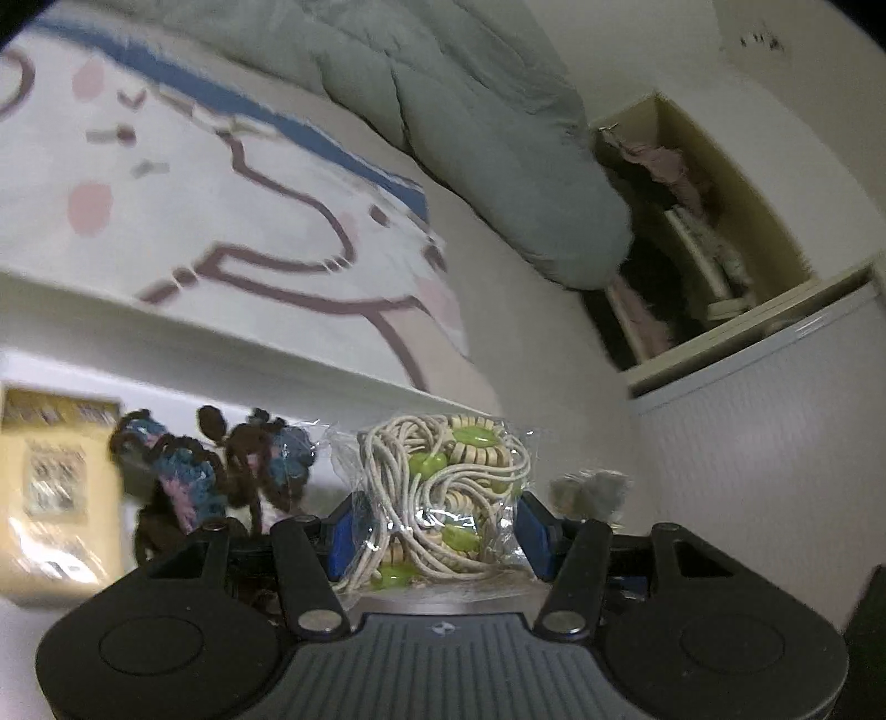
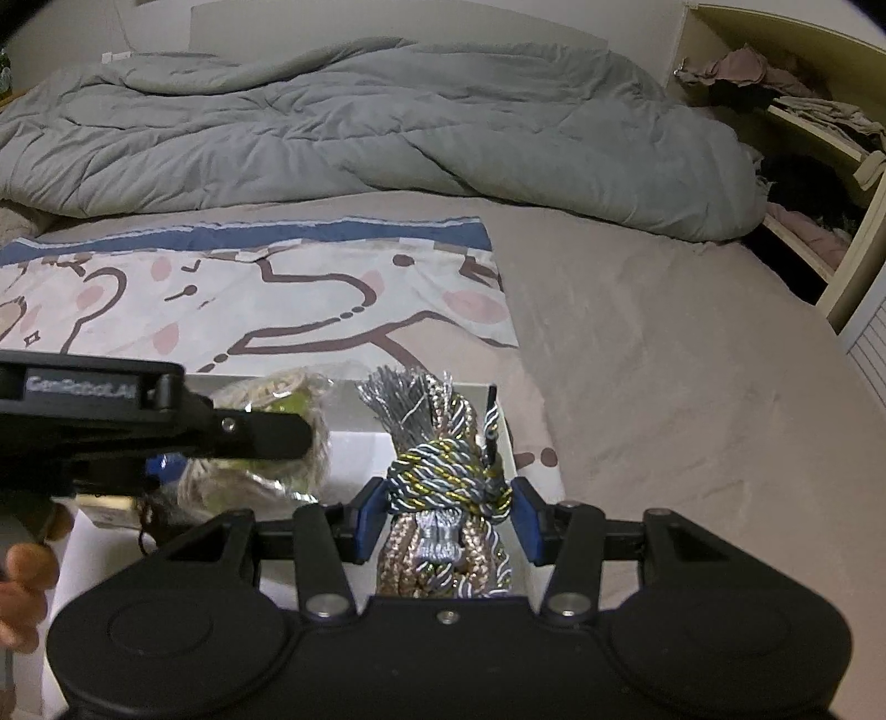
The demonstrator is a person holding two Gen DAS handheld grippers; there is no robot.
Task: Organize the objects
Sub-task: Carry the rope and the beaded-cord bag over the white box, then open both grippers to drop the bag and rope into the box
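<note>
In the left wrist view we see the left tool (image 1: 434, 531) clamped on a bagged cord bundle (image 1: 443, 493); left of it the yellow box (image 1: 52, 493) is blurred. In the right wrist view the right tool (image 2: 448, 518) grips a twisted rope bundle (image 2: 448, 476), its length running away from us over the white box (image 2: 360, 448), lower end hidden.

Both wrist views close, angled down, sharing bed (image 2: 637, 354)

A: Upper half of the right wrist view: bed (image 2: 664, 354) with a taupe sheet, rumpled grey duvet (image 2: 387, 127) across the back.

B: Left of centre?

A: Patterned pillowcase (image 2: 266, 299), blue band along its far edge, lying flat. Upper right: open cream shelf unit (image 2: 830, 138) with clothes bundled in. White wall (image 2: 387, 19) behind. Dim indoor light.
</note>
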